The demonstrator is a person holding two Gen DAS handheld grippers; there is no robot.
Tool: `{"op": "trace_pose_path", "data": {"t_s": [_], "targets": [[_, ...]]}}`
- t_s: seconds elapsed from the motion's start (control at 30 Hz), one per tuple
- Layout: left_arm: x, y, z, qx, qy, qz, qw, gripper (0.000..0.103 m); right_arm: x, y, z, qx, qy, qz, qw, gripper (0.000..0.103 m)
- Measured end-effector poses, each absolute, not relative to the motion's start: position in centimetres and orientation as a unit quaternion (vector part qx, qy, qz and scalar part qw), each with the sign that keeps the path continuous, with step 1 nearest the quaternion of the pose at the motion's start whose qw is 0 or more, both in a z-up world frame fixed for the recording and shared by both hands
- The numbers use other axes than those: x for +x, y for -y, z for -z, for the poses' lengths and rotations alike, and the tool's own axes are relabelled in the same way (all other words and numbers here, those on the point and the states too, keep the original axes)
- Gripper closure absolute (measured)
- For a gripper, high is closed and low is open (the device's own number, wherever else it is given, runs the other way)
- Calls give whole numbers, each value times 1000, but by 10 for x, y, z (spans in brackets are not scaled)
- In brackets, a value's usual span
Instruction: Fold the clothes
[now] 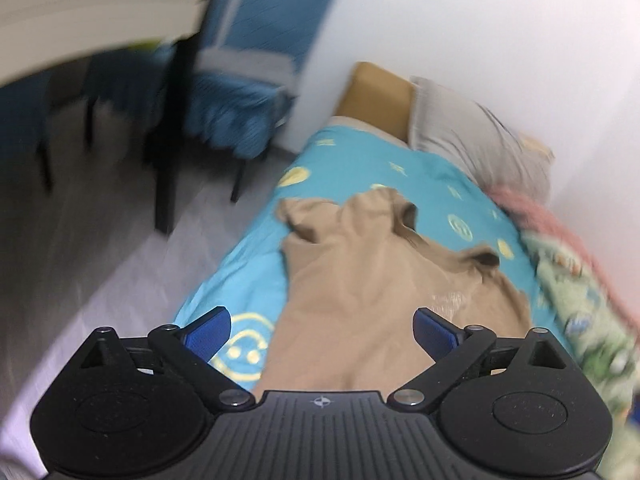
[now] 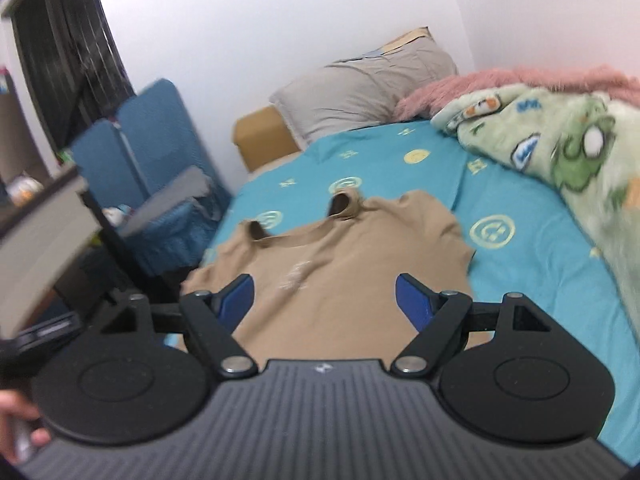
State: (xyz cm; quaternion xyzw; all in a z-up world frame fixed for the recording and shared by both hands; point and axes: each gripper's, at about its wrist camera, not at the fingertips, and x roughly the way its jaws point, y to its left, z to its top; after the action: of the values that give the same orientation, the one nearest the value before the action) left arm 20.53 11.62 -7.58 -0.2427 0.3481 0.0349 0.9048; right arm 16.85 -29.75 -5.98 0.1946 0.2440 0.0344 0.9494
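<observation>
A tan T-shirt (image 1: 360,280) lies spread and rumpled on the blue bedsheet (image 1: 360,156), collar toward the pillows. It also shows in the right wrist view (image 2: 340,264) with a pale print on its chest. My left gripper (image 1: 322,330) is open and empty, held above the shirt's lower part. My right gripper (image 2: 325,300) is open and empty, held above the shirt's lower middle. Neither gripper touches the cloth.
A grey pillow (image 2: 368,88), a pink fluffy blanket (image 2: 520,80) and a green cartoon blanket (image 2: 560,136) lie at the bed's head and far side. Blue chairs (image 1: 256,52) and a dark-legged table (image 1: 80,16) stand on the floor left of the bed.
</observation>
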Motion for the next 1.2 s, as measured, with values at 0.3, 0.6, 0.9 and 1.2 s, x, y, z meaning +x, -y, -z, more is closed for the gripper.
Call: {"op": "trace_pose_path", "data": {"t_s": [0.3,0.6,0.9,1.2], "targets": [[243,-173,118,-358,-349,-63,864,30,159,309,89,240,-254,-26,937,23],[339,-165,176,-354,-350,-56,865,41,209,321,133,264,-282,-20,922,24],[399,-155,203,-377,-345,-53,858,95,249,337,174,295,-319,-7,900,23],[354,-181,175,-371,-254,-134,883,98,252,338,178,298,-326,-3,897,24]]}}
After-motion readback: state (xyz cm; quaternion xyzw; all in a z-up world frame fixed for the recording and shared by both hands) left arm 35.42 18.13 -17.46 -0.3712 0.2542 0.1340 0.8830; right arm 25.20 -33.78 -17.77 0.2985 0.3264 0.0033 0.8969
